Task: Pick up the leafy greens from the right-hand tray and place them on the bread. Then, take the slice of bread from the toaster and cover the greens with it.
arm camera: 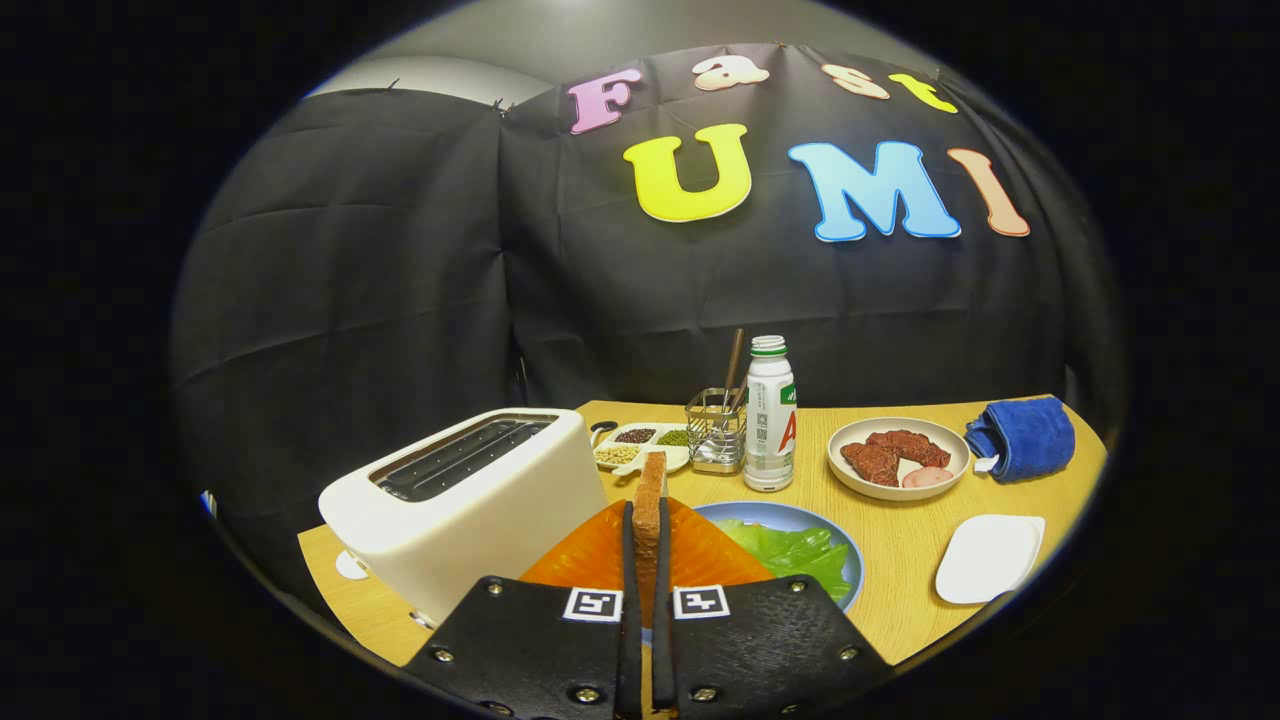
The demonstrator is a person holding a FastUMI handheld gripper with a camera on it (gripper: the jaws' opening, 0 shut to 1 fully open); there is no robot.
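Gripper view: I've got the gripper (646, 540) with its two fingers drawn in close, pinching a slice of bread (650, 492) that stands on edge between them, its top poking up above the fingertips. Both fingers press on its flat sides. Just to the left sits the white toaster (465, 505), its slots dark; I can't tell whether anything is down in them. Directly below and ahead of the fingers I see a blue plate (790, 520) with the leafy greens (795, 553) lying on it, off to the right of the held slice. Whether bread lies under those greens, I can't make out. Beyond the slice there's a divided dish of beans and seeds (640, 447), then a wire holder with utensils (717, 428), and a white bottle with a green cap (770, 415) just beside it. Further right, a plate of meat slices (898, 458), a folded blue cloth (1022, 437) near it, and an empty white tray (990, 557) nearer to me, all on the wooden table (900, 610).
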